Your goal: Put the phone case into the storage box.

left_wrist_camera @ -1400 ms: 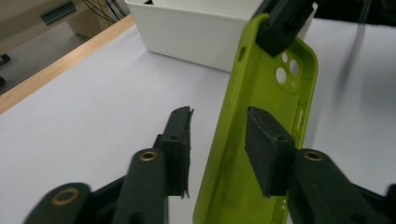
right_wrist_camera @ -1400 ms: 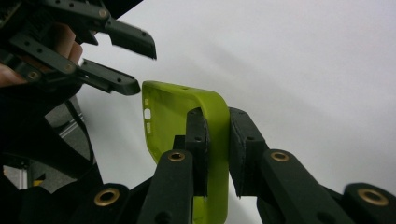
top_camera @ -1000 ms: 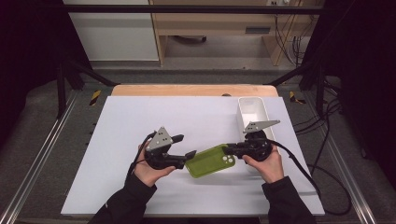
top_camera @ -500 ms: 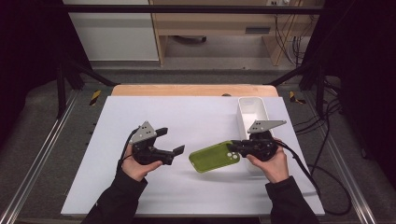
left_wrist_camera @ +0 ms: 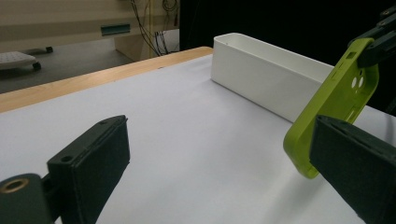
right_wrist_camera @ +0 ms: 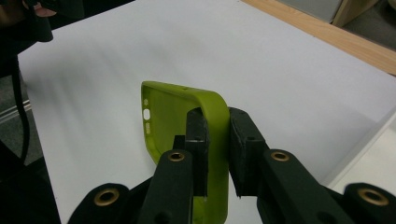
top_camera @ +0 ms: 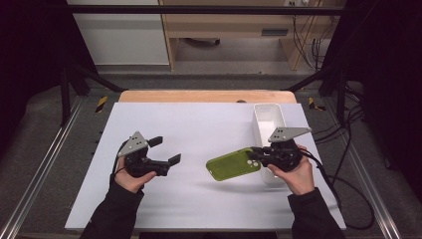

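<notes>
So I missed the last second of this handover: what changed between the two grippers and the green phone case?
The left gripper let go of the green phone case: its jaws have just been opening, nothing is between them now, and it drew away to the left across the white table. The right gripper stayed clamped on the case's end, holding it alone, tilted above the table. The white bin stayed put.

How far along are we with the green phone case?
Done: the left tongs have just been opening, nothing between them, and stand apart from the case. In hand: the right tongs pinch one edge of the soft lime-green phone case, holding it tilted above the white sheet. Left: probably setting it into the long white plastic bin beside it.
</notes>
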